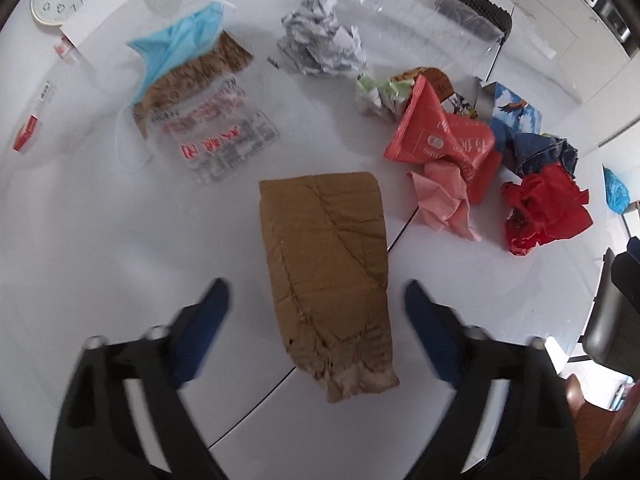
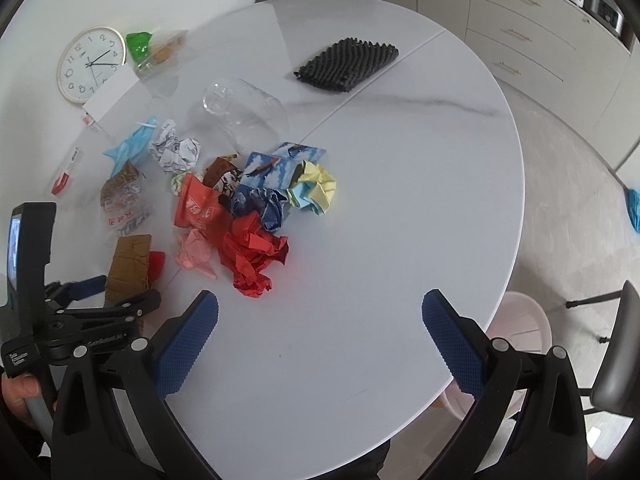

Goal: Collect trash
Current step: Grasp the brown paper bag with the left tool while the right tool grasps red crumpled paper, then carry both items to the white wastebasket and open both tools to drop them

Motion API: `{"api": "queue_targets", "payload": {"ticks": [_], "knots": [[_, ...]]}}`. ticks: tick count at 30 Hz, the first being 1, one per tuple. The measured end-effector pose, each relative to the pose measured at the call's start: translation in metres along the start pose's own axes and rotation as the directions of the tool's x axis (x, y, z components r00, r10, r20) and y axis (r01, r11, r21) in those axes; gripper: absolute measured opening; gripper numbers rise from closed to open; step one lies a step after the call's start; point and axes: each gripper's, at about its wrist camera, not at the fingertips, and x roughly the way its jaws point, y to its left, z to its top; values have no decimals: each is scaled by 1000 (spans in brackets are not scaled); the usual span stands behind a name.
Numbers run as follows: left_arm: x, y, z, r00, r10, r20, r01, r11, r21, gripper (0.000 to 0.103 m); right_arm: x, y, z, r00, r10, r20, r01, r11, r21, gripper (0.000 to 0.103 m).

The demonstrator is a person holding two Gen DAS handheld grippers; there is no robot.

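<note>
A torn brown cardboard piece (image 1: 328, 268) lies flat on the white round table (image 1: 100, 240). My left gripper (image 1: 316, 296) is open, its blue fingers on either side of the cardboard's near half, not touching it. Beyond lie a clear printed wrapper (image 1: 218, 136), a blue face mask (image 1: 176, 46), crumpled white paper (image 1: 320, 38), a red packet (image 1: 444, 136), pink paper (image 1: 444, 204) and crumpled red paper (image 1: 544, 208). My right gripper (image 2: 320, 312) is open and empty above bare table, right of the trash pile (image 2: 248, 216). The cardboard (image 2: 128, 268) and the left gripper (image 2: 116, 296) show there too.
A wall clock (image 2: 90, 64), a white card (image 2: 110, 94), a clear plastic bottle (image 2: 244, 114) and a black ridged pad (image 2: 348, 64) lie farther back. A pink bin (image 2: 524, 328) stands on the floor past the table's right edge, near chairs (image 2: 616, 344).
</note>
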Motion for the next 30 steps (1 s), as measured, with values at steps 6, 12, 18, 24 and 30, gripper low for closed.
{"api": "queue_targets", "payload": {"ticks": [6,12,18,24,30], "knots": [[3,5,-6,998,-59,-7,59,998,-5,39,5,3,1,1000,12,3,-12,1000,-10,101],[-16,17,-11,996,-76,38,75,997,19,35,18,13,6,999,53,-4,-53,998,-14,96],[-44,38,-15,992,-98,85,96,995,29,35,46,27,16,995,90,-33,-89,996,15,74],[-55,42,-21,990,-84,117,80,996,42,35,60,35,13,992,118,-56,-116,993,30,36],[-62,36,-18,986,-78,145,69,996,64,35,53,38,1,983,171,-72,-169,985,27,23]]}}
